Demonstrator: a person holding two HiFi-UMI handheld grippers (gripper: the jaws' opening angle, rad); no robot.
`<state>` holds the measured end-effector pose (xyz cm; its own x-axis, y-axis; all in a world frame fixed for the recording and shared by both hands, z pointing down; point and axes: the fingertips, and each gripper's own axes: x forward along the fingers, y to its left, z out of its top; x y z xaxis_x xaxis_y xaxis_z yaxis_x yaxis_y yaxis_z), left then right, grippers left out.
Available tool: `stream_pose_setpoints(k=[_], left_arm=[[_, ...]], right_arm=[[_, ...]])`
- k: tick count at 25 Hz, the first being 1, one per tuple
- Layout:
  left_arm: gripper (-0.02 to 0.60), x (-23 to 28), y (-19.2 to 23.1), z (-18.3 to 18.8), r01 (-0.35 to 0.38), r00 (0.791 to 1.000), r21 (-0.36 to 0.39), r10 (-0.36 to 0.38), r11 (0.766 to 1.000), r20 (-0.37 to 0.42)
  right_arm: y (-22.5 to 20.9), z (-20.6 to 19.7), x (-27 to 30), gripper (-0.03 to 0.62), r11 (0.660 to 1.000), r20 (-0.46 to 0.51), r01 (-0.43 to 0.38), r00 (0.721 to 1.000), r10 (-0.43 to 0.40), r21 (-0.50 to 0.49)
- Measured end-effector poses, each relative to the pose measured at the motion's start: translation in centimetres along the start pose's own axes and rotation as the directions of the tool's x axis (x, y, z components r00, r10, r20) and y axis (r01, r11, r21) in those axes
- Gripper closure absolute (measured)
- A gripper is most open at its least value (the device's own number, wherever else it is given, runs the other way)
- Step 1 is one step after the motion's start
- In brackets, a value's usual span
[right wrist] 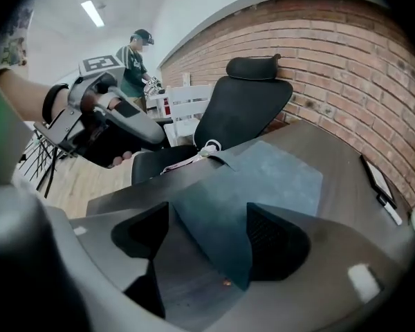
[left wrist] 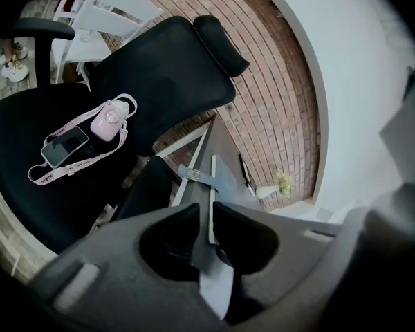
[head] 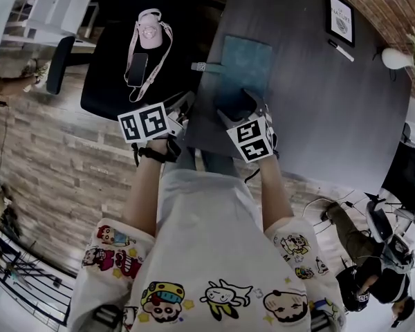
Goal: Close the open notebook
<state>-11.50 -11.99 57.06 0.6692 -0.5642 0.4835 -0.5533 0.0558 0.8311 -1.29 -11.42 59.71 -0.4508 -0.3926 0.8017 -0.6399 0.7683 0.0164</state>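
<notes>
Head view and the two gripper views, task of closing the notebook. The teal notebook (head: 245, 64) lay flat on the dark grey table (head: 318, 123), near its front left edge. Only one cover face showed, and the left gripper view showed it edge-on as a single thin slab. Its elastic band (head: 200, 66) trailed off its left side. On this evidence the book appeared already shut, so the closing step was judged finished or all but finished.

The right gripper (right wrist: 209, 241) had its jaws wide apart, with the near corner of the cover lying between them; they clamped nothing. The left gripper (left wrist: 206, 220) sat at the table's left edge, beside the notebook. Its jaws were nearly together, leaving a narrow slit, and nothing was clearly pinched in it.

An office chair (head: 104, 81) to the left carried a pink pouch on a strap (head: 150, 30) and a phone (head: 137, 68).

The next move probably called for lifting the right gripper clear without catching the cover's corner. If the cover sprang up, a light press on it would be needed.
</notes>
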Motion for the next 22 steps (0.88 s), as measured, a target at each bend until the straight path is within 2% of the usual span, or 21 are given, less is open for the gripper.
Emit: stream_pose_setpoints(k=[5,13,18,22], left_arm=[[0.526,-0.4,-0.4,0.4,0.004,1.000,0.012,-0.004,1.000,0.012],[0.526,-1.0,-1.7,1.2,0.023,0.999,0.057,-0.025,0.998,0.030],[0.525,-1.4,-4.1,2.4,0.032,0.998,0.153,-0.040,0.988,0.047],[0.526,-1.9,-7.6,3.4,0.063,0.994,0.250,-0.082,0.966,0.068]], right_arm=[[-0.1,0.2,-0.3,0.241,0.999,0.022,-0.016,1.000,0.015,0.041],[-1.5,1.1,-2.6,0.246,0.994,0.098,0.036,0.994,-0.046,0.103],[-3.1,3.4,-5.7,0.264,0.988,0.183,0.078,0.978,-0.102,0.133],[-4.8,5.7,-9.2,0.298,0.978,0.277,0.117,0.947,-0.161,0.171]])
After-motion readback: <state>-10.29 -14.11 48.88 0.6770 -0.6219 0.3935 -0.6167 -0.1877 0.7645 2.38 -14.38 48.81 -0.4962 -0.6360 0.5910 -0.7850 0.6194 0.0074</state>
